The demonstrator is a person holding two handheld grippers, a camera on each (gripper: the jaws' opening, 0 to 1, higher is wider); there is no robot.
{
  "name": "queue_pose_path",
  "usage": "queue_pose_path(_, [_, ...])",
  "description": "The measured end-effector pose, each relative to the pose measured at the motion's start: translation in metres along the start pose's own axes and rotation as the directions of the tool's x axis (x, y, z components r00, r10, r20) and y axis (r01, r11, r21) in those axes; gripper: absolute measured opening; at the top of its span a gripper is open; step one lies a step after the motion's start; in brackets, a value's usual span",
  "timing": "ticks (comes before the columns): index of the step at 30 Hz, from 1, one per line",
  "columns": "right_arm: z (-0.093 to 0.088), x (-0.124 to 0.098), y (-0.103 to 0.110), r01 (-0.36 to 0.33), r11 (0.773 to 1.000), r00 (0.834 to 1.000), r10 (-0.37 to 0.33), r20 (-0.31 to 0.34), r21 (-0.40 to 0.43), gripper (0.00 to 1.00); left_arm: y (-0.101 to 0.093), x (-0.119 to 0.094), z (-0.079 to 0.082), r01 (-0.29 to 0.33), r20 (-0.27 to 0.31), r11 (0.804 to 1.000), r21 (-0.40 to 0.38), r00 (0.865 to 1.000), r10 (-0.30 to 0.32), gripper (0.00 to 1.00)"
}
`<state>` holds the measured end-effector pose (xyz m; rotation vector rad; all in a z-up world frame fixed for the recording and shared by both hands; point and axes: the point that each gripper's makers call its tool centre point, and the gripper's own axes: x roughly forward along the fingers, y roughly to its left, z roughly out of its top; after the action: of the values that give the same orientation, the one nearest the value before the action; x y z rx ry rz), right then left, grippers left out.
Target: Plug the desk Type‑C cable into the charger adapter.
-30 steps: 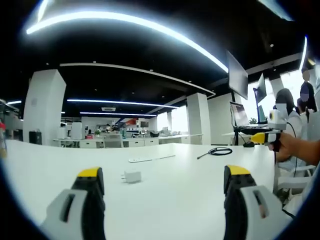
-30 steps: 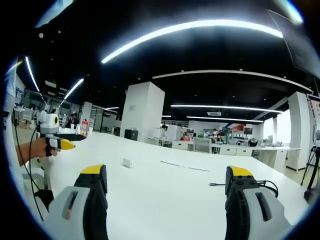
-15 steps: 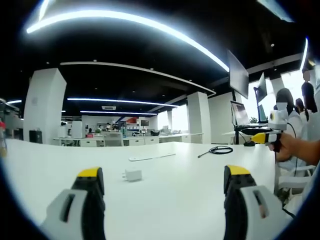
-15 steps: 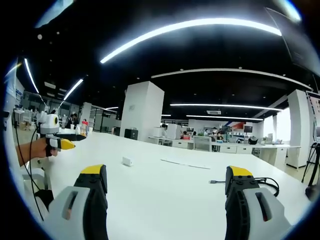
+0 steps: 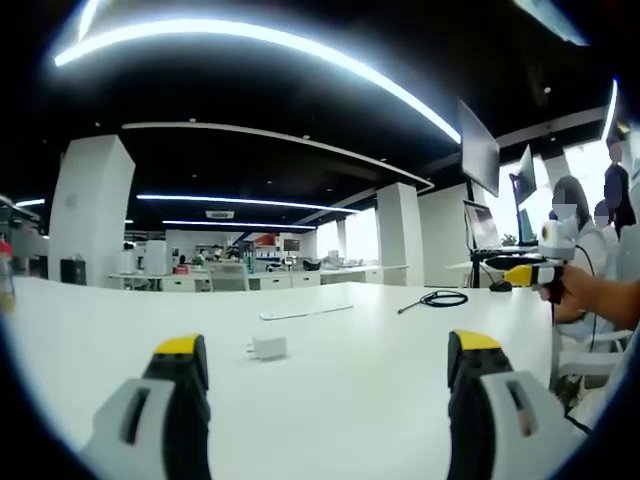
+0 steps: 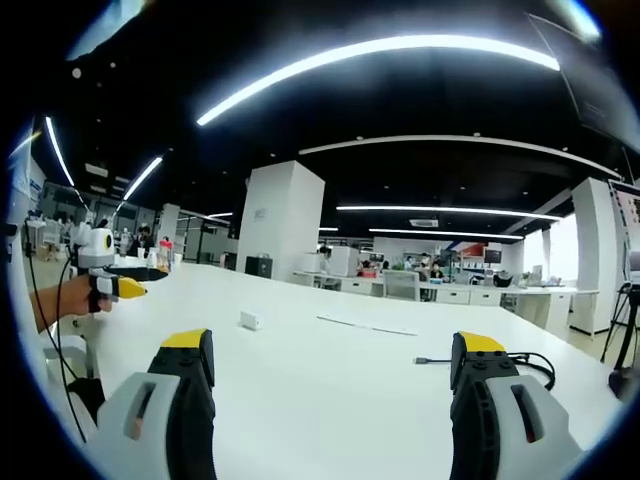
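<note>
A wide white surface (image 5: 340,400) is seen in an open-plan office, lit by long curved ceiling strips. In the left gripper view, the left tool (image 5: 325,345) is held low over the surface with its yellow-tipped jaws spread wide and nothing between them. Between the jaws and farther off, the small white charger adapter (image 5: 268,347) lies on the surface; beyond it a thin white strip (image 5: 306,311) lies flat. The black Type-C cable (image 5: 432,300) is coiled farther back toward the right, well apart from the adapter, its plug end stretched out to the left. At the right edge the right tool (image 5: 522,275) is held up by a hand (image 5: 572,296).

In the right gripper view, the right tool (image 6: 333,342) is likewise released — jaws wide apart, empty. The adapter (image 6: 249,320) is seen left of centre on the surface (image 6: 330,400), the strip (image 6: 366,326) behind it, and the cable (image 6: 520,363) just beside the right jaw, partly hidden by it. At the left edge the left tool (image 6: 125,288) is gripped by a hand (image 6: 70,297).

Desks, a pillar (image 6: 282,220) and seated people are visible in the background.
</note>
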<state>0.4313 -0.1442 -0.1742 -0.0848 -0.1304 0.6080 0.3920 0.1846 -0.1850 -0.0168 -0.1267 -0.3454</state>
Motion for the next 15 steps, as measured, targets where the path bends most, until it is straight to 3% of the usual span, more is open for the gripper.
queue_pose_path(15, [-0.0034, 0.0026, 0.0042, -0.009, 1.000, 1.000, 0.009, -0.008, -0.001, 1.00, -0.0001, 0.0010, -0.0040, 0.003, -0.015, 1.000, -0.003, 1.000, -0.003, 1.00])
